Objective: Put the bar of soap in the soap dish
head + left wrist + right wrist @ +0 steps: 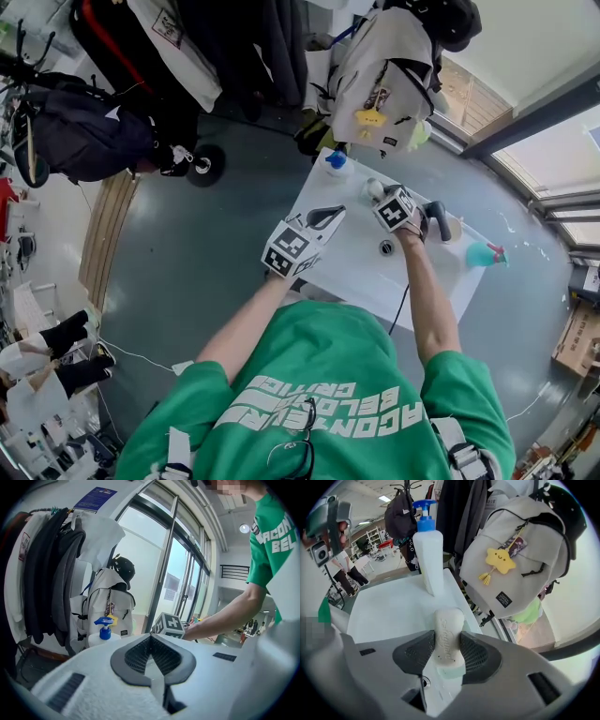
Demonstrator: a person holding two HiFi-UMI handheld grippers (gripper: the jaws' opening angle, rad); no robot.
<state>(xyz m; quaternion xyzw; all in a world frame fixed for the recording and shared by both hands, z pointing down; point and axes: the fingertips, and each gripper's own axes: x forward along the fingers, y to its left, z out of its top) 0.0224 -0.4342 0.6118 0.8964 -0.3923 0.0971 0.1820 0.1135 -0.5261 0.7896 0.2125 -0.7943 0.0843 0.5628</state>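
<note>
Between right tongs (448,638), pale embossed soap (449,620)

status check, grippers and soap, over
Left gripper shut, empty. Right gripper shut on bar of soap. Soap dish not made out. Pump bottle stands ahead, apart from the soap.

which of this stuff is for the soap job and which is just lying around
Job: soap, held in the right gripper's jaws; soap dish not clearly in view.
Lying about: pump bottle, backpack, spray bottle, coats.
</note>
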